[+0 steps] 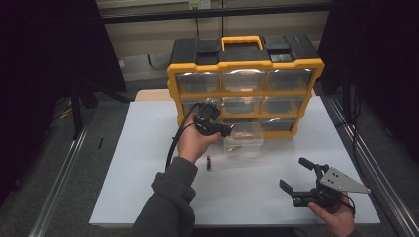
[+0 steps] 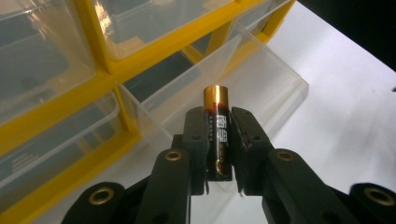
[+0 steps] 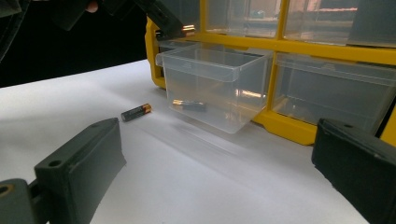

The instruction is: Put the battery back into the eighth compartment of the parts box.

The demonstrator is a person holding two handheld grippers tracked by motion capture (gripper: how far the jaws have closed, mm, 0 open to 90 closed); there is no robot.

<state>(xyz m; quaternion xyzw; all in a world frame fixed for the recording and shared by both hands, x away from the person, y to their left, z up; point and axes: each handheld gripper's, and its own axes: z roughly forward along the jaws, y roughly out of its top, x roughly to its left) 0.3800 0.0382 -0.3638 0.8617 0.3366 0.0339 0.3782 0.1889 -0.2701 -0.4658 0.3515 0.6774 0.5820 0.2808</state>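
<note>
So I'm holding a battery (image 2: 218, 130) clamped in my left gripper (image 2: 218, 140), jaws squeezed on its sides about halfway along, gold cap sticking up past the tips. From the left gripper view it's hanging right at the near edge of the pulled-out clear drawer (image 2: 261, 79) in the bottom row of the yellow organizer (image 1: 245, 64), not quite over the open bin yet as far as I can tell.

My take on doing this bit well: I'm trying to bring the battery fully over the drawer's open top before letting go, and getting the tips down close to the rim so it isn't dropping from high up. There's already one battery lying inside (image 3: 189, 105), so I'm aiming for a bare patch beside it rather than bouncing off it. Tilting the thing closer to flat should help it settle instead of landing on end and rolling. That drawer looks light and is hanging out of its slot, so I'm guessing a nudge on its wall could shove it in or tip it.

My right gripper (image 1: 297, 178) is sitting wide open with nothing in it, resting low at the near right of the white table (image 1: 148, 197). One more loose battery (image 1: 209, 163) is lying on the table just in front of the drawer.
</note>
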